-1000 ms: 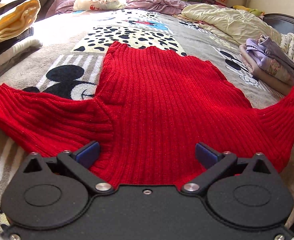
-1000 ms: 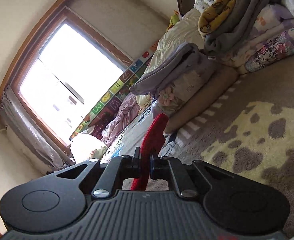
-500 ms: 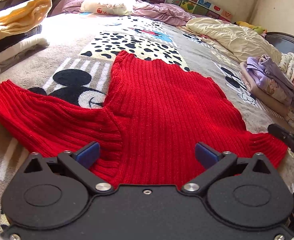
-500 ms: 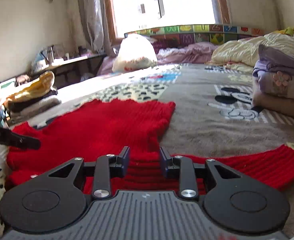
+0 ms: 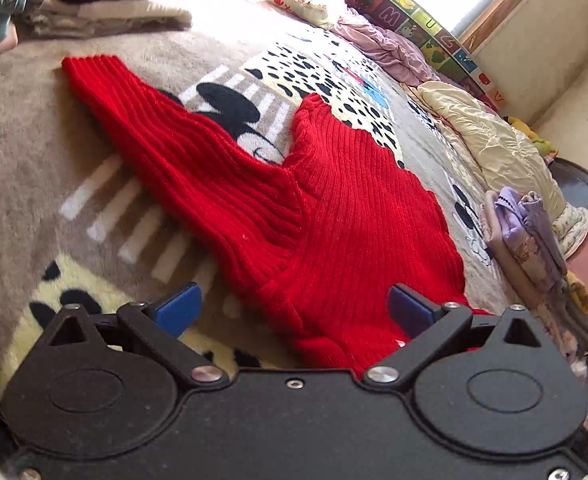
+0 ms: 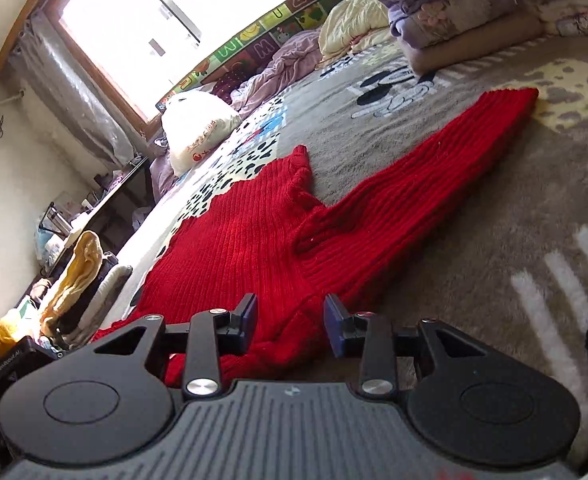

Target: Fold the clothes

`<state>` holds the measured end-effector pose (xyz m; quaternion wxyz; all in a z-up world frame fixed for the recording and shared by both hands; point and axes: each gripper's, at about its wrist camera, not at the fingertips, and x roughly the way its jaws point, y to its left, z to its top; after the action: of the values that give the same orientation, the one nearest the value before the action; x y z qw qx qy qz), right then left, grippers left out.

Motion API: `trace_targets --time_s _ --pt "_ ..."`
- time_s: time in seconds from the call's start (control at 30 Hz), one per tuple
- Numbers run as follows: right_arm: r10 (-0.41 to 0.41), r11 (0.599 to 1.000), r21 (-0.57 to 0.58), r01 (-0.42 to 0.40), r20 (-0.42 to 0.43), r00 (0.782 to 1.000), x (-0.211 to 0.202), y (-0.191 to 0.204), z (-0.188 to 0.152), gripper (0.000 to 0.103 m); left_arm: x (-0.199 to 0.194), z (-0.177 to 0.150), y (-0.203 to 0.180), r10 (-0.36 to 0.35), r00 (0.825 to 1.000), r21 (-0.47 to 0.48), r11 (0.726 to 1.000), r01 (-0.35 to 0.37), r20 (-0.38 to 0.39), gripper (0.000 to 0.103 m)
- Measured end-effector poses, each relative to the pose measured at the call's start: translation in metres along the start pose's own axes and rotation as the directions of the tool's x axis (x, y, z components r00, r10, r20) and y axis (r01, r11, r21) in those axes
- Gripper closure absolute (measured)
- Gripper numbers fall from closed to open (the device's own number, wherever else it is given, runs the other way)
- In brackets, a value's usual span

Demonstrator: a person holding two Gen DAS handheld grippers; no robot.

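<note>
A red ribbed sweater (image 5: 353, 200) lies flat on the cartoon-print blanket (image 5: 34, 152), its hem far from me. One sleeve (image 5: 142, 120) stretches to the upper left in the left wrist view. The other sleeve (image 6: 453, 160) runs out to the upper right in the right wrist view. My left gripper (image 5: 294, 308) is wide open just above the near shoulder edge, with its blue pads (image 5: 178, 308) off the knit. My right gripper (image 6: 292, 320) is partly open, and the sweater's (image 6: 234, 240) near edge lies loose between its fingers.
A folded purple and floral pile (image 6: 445, 20) sits at the right side of the bed, also seen in the left wrist view as a purple stack (image 5: 521, 232). Stacked folded clothes (image 5: 94, 8) line the left. A cream quilt (image 5: 489, 148) and white pillow (image 6: 198, 124) lie beyond.
My right gripper let go of the sleeve it held raised a second ago, and that sleeve now lies flat. Both grippers tilted, and the left one shifted toward the left shoulder.
</note>
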<state>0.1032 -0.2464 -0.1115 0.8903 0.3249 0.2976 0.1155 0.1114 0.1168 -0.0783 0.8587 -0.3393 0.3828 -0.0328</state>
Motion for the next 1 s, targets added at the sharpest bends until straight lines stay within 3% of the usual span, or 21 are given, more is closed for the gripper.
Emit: trace_targets --time_s 0.07,0.13,0.23,0.33,0.43,0.47,0.5,0.57,0.67,0.73,0.8,0.9,0.97,1.0 --pt "0.089 0.982 0.175 -0.073 -0.081 0.993 0.006 -0.011 -0.014 0.063 0.002 -0.007 0.006 -0.046 0.998 -0.077 0.996 0.042 -0.046 0.007" --pt "0.21 0.919 0.365 -0.147 -0.139 0.968 0.02 -0.024 -0.029 0.058 0.003 -0.014 0.008 -0.082 0.994 -0.132 0.989 0.071 -0.076 0.012" --pt "0.293 0.831 0.519 -0.199 -0.105 0.95 0.035 -0.035 -0.036 0.056 0.008 -0.018 0.007 -0.142 0.983 -0.215 0.97 0.114 -0.118 0.026" --pt "0.356 0.684 0.694 -0.223 -0.052 0.933 0.049 -0.053 -0.038 0.054 0.015 -0.021 0.005 -0.198 0.968 -0.295 0.944 0.147 -0.152 0.04" --pt "0.36 0.652 0.731 -0.205 -0.06 0.931 0.061 -0.055 -0.04 0.064 0.024 -0.024 0.001 -0.193 0.967 -0.325 0.937 0.131 -0.166 0.052" --pt "0.36 0.67 0.715 -0.2 -0.078 0.93 0.063 -0.052 -0.04 0.069 0.026 -0.024 0.0 -0.18 0.97 -0.319 0.94 0.121 -0.164 0.063" --pt "0.355 0.704 0.683 -0.194 -0.101 0.93 0.064 -0.047 -0.041 0.077 0.029 -0.025 0.0 -0.168 0.973 -0.314 0.943 0.111 -0.161 0.067" --pt "0.326 0.817 0.543 -0.193 -0.159 0.932 0.062 -0.033 -0.042 0.084 0.033 -0.026 -0.001 -0.143 0.977 -0.302 0.949 0.09 -0.156 0.085" --pt "0.295 0.919 0.325 -0.224 -0.19 0.937 0.045 -0.013 -0.037 0.084 0.01 -0.029 -0.011 -0.12 0.99 -0.179 0.978 0.104 -0.08 0.091" --pt "0.272 0.942 0.259 -0.214 -0.217 0.937 0.038 -0.011 -0.036 0.085 -0.008 -0.036 -0.017 -0.111 0.993 -0.06 0.992 0.109 -0.03 0.091" --pt "0.251 0.954 0.232 -0.192 -0.261 0.932 0.039 -0.015 -0.041 0.089 0.01 -0.052 -0.004 -0.054 0.992 -0.04 0.998 0.05 -0.117 0.091" --pt "0.202 0.969 0.192 -0.156 -0.251 0.947 0.023 -0.004 -0.039 0.081 0.001 -0.047 0.003 -0.088 0.99 -0.053 0.995 0.083 -0.113 0.084" --pt "0.148 0.981 0.158 -0.113 -0.233 0.961 0.006 0.001 -0.042 0.078 -0.019 -0.041 0.002 -0.073 0.996 -0.008 0.997 0.073 -0.05 0.07" --pt "0.121 0.989 0.114 -0.099 -0.211 0.97 -0.005 0.004 -0.045 0.077 -0.027 -0.039 0.001 -0.072 0.997 0.017 0.997 0.072 -0.012 0.07"
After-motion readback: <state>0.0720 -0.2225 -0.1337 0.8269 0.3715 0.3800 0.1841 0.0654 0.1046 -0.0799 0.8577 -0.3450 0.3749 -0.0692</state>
